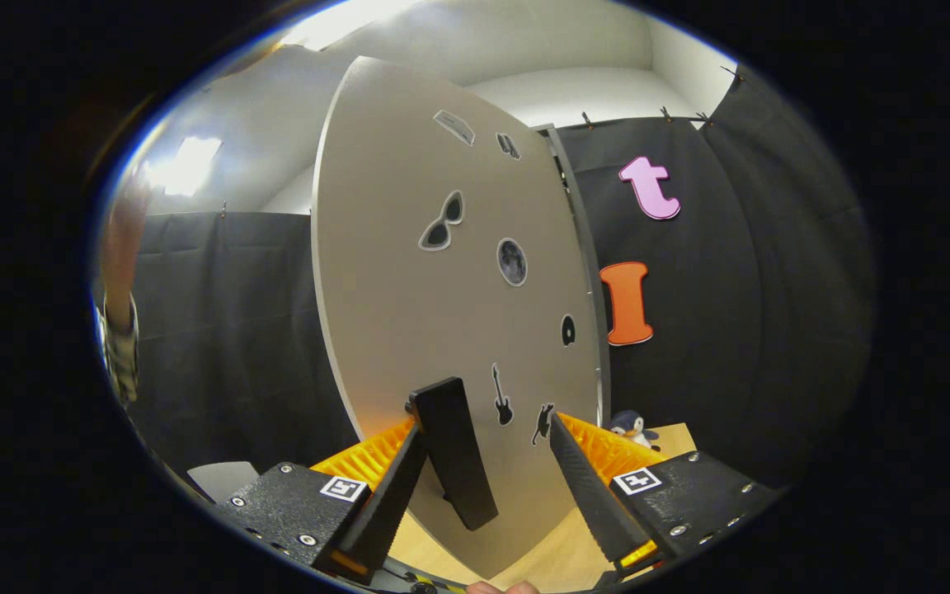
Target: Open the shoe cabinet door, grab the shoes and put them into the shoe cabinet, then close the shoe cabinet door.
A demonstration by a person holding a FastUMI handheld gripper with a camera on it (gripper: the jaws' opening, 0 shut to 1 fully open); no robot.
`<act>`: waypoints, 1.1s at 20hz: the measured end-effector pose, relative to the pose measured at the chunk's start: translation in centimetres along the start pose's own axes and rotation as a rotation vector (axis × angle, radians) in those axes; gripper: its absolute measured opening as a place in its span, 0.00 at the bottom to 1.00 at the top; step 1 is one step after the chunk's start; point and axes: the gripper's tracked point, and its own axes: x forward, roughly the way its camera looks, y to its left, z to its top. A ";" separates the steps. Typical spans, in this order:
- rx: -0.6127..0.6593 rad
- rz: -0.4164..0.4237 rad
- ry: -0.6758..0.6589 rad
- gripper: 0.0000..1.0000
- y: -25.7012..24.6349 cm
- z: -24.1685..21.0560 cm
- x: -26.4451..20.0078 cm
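Gripper view: tool (pixel 487 462) spread wide, its fingers (pixel 586 487) flanking the black handle (pixel 452 450) of the shoe cabinet door (pixel 417 289) without pressing it, likely lined up to grip it and swing the door. Door blocks any sight of the cabinet's interior. Penguin toy (pixel 632 426) sits beyond on the worktop (pixel 673 441). Sleeve (pixel 119 346) at far left.

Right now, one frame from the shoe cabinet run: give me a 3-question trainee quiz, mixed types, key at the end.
1. True or false: the tool is shut on the black handle of the cabinet door.
2. Which sticker sits highest on the door? A) guitar B) sunglasses C) moon
3. Fill in: beyond the right finger, a plush ____ sits on the wooden floor.

Key: 1 false, the fingers stand apart with the handle between them; 2 B; 3 penguin.
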 end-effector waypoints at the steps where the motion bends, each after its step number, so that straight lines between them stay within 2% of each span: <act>1: 0.000 0.006 0.006 0.93 0.6 0.0 0.5; 6: 0.009 0.054 0.038 0.94 3.4 -0.9 3.7; 11: -0.067 0.069 0.057 0.95 7.1 -1.2 7.9; 14: -0.045 0.048 0.056 0.98 8.7 -1.8 11.1; 22: -0.010 -0.023 0.042 0.97 11.7 -1.7 17.8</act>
